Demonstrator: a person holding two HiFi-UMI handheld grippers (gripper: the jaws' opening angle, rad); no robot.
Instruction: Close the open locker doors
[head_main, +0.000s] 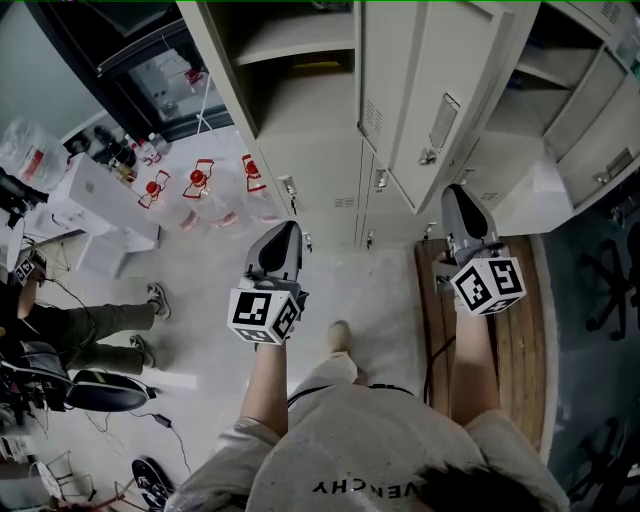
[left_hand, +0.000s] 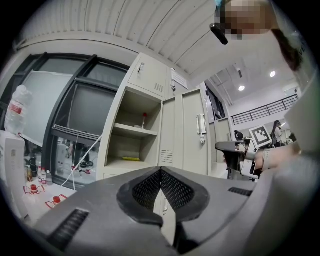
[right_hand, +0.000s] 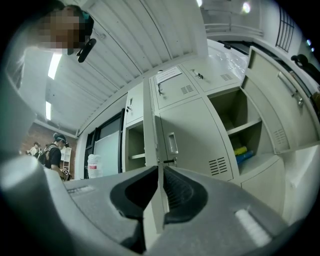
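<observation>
Firstly, at far left of the head view a person's legs (head_main: 100, 335) are seen on the floor (head_main: 380, 290), w/ red-capped water bottles (head_main: 198, 182) stood near them.

The left forearm (head_main: 262, 385) is stretched fwd, bare, from the torso. The left gripper (head_main: 288, 230) (left_hand: 161, 171) is held in free air over the floor, aimed at the lockers and touching nothing. Its jaws are seen pressed together at the tips, w/ nothing btw them. Beyond it an open compartment (head_main: 300, 100) (left_hand: 132, 142) w/ a shelf is exposed.

Centre-right, an open locker door (head_main: 440, 70) (right_hand: 195, 140) is swung out from the row, w/ a handle slot near its free edge.

The right forearm (head_main: 470, 375) is reached further fwd than the left and kept roughly straight. The right gripper (head_main: 455, 192) (right_hand: 159, 172) is set at that door's free edge. In the right gripper view the thin edge is seen running btw the jaws, which are closed down on it, one pad on each face.

Further right, more open lockers (head_main: 545, 65) (right_hand: 245, 130) are shown w/ shelves bare to view; yellow and blue items are seen on one shelf. A wooden board (head_main: 515, 350) is laid on the floor under the right arm.
</observation>
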